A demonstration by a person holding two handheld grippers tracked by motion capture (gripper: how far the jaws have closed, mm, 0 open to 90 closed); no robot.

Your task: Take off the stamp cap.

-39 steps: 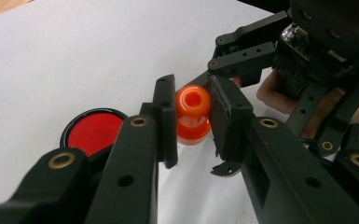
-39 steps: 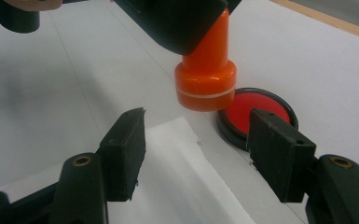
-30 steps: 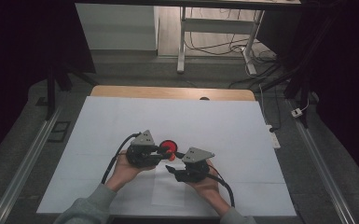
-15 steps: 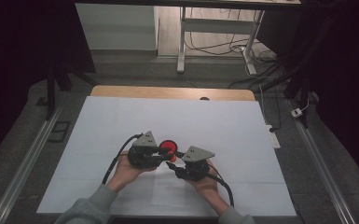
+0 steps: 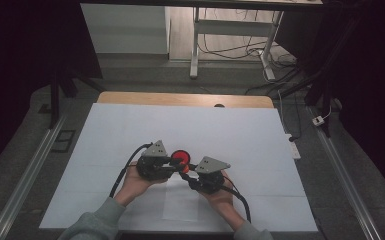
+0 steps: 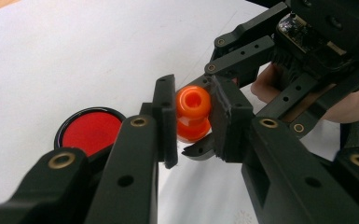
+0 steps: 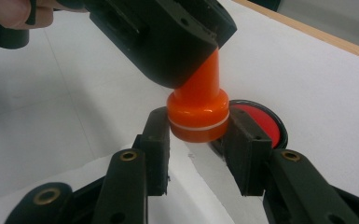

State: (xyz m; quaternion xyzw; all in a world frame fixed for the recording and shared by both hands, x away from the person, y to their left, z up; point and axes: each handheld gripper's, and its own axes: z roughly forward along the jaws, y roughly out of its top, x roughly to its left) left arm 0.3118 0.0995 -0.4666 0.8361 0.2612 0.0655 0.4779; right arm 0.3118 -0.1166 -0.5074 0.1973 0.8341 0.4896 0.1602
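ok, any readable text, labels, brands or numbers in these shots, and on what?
None can be read.
Orange stamp: plain, one white band, no lettering.
Red round pad: plain red in a black rim.
Left gripper and right gripper: black, brass rivets, no marking to read.
White sheet: a faint mark at its near edge in the left gripper view, too blurred to read.

A white sheet (image 5: 130, 140) covers most of the wooden table (image 5: 180, 99), leaving a strip of bare wood along the far edge. A red disc (image 6: 89, 129) with a black rim lies flat on the sheet. Metal rails (image 5: 25, 175) run along both sides of the table. Beyond it, a white desk frame (image 5: 230, 30) stands on the floor amid loose cables (image 5: 240, 50).
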